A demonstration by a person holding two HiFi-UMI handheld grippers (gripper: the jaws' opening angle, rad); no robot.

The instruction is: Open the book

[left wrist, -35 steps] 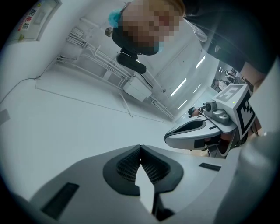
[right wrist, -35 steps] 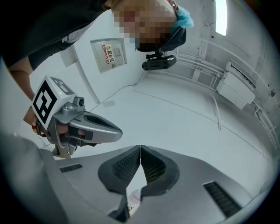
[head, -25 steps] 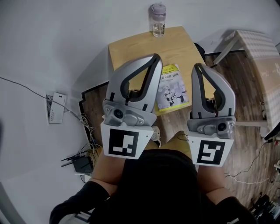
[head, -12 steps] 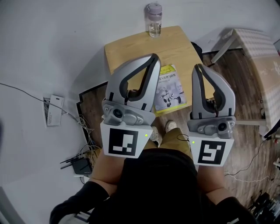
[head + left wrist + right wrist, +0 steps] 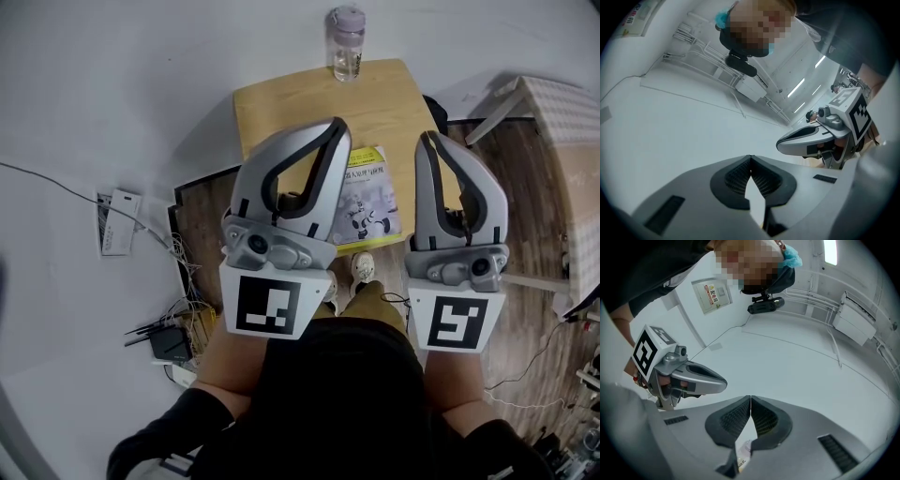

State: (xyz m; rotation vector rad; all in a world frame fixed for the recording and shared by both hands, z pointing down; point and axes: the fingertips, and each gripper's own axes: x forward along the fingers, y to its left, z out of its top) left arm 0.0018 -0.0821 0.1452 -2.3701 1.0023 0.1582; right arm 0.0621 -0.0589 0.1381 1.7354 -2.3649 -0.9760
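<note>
Book [image 5: 373, 192], cover print too small to read, lies closed; left tongs [image 5: 336, 128] and right tongs [image 5: 427, 141] clenched empty.

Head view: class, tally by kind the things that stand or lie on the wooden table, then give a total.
On the wooden table:
Book: 1
Bottle: 1
Total: 2
</note>
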